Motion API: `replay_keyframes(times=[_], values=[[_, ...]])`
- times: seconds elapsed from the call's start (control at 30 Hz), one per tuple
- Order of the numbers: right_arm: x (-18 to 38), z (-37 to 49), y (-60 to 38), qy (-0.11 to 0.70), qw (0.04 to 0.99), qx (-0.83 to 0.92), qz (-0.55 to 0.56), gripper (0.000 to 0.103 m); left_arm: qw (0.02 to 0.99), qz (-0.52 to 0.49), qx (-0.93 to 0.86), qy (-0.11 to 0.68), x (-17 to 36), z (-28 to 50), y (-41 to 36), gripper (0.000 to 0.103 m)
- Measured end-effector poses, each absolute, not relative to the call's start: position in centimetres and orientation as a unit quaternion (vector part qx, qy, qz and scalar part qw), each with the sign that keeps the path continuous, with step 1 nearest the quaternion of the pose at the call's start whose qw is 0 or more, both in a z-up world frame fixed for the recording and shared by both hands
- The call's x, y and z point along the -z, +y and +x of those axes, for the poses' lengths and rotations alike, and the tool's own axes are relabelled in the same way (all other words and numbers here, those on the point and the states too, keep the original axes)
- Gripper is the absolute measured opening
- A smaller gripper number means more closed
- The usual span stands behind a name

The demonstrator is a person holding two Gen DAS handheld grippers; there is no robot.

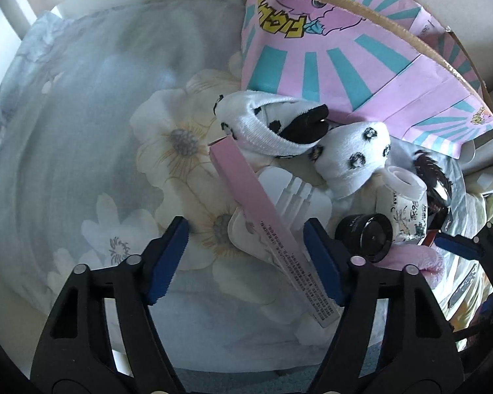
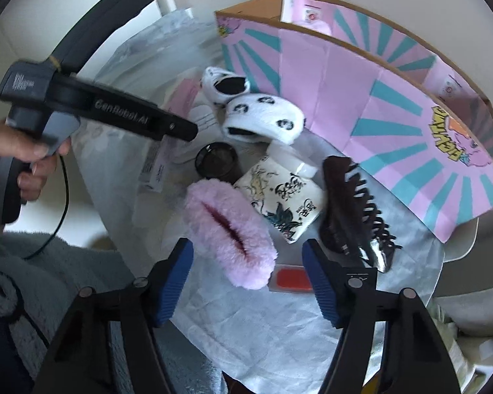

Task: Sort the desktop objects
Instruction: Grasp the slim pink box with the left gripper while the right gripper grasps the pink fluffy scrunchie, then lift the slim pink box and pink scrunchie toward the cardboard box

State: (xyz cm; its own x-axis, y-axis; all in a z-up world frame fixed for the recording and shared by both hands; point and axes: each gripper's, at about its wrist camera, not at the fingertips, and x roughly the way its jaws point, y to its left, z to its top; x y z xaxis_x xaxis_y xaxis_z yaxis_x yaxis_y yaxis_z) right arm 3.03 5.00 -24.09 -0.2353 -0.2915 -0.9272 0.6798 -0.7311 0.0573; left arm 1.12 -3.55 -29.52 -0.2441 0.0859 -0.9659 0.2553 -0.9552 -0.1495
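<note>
The right gripper [image 2: 248, 274] points down at the cloth-covered desktop [image 2: 246, 321], its blue pads apart; the pink fluffy pouch [image 2: 228, 233] lies between them at 12 o'clock, touched by neither pad; a white printed bottle [image 2: 284, 202] sits at 1 o'clock, just beside the pouch; a dark hair claw [image 2: 355, 210] lies at 2 o'clock; a black jar [image 2: 217, 162] and spotted socks [image 2: 263, 120] sit beyond; the pink-and-teal box [image 2: 378, 108] stands behind; at 10 o'clock a hand [image 2: 23, 161] holds the left gripper [image 2: 184, 131].
</note>
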Motion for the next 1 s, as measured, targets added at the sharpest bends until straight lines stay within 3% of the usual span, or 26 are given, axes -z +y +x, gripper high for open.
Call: replay_keyframes(times=[0.13,0.2,0.27,0.47,0.7,1.0], values=[[24.9,3.1,4.6,0.181,0.327,0.755,0.539,0.053,0.056,0.613,0.773,0.155,29.5,1.3,-3.6,0.066],[25.1,3.2,4.3,0.182,0.333,0.751,0.540,0.046,0.055,0.611,0.773,0.160,29.3,1.4,-3.6,0.052],[25.0,3.5,4.1,0.189,0.334,0.751,0.537,0.037,0.053,0.612,0.772,0.166,29.1,1.5,-3.6,0.046],[24.7,3.5,3.8,0.188,0.333,0.755,0.533,0.027,0.042,0.608,0.771,0.186,28.5,2.0,-3.5,0.027],[24.1,3.9,3.8,0.169,0.328,0.764,0.530,0.025,0.034,0.596,0.778,0.198,26.9,2.7,-3.4,0.017],[22.9,2.9,5.3,0.147,0.310,0.774,0.531,0.024,0.024,0.594,0.776,0.210,26.1,3.5,-2.6,0.014]])
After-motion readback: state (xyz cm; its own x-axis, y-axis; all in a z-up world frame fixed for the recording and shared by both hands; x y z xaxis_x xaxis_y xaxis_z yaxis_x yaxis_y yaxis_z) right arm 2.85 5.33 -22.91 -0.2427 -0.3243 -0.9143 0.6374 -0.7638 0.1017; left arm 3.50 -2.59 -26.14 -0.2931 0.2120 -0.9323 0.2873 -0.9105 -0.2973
